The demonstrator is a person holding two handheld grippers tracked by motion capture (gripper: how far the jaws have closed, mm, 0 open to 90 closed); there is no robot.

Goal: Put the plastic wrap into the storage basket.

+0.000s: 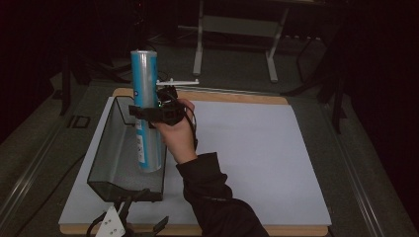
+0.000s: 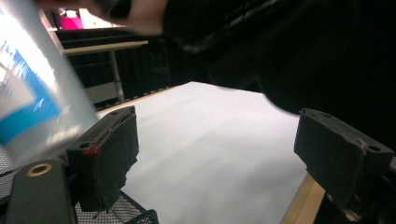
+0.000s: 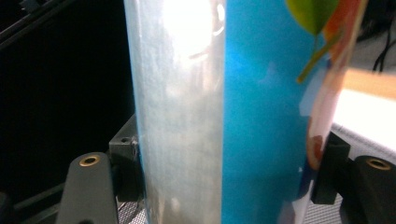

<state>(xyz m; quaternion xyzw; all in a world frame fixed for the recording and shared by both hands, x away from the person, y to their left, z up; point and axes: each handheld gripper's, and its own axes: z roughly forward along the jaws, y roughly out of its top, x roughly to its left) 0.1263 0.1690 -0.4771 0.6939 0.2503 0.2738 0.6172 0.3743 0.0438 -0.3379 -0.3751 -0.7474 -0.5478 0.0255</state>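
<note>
high view looks down, gripper views close, sharing blue tube [image 1: 146, 111]

- The tube [image 1: 146, 111] is showing a silvery, glossy body with a bright blue panel; the right gripper view is adding a green leaf and orange-red marks on that panel [image 3: 261, 116].
- The mesh basket [image 1: 106, 148] is appearing black and see-through.
- The sheet [image 1: 247, 158] on the table [image 1: 232, 97] is showing plain white, with a light wood edge bordering it.
- The sleeve [image 1: 217, 197] is appearing black.
- The jaws are showing matt black, with a red fleck on one pad [image 2: 92, 150].
</note>
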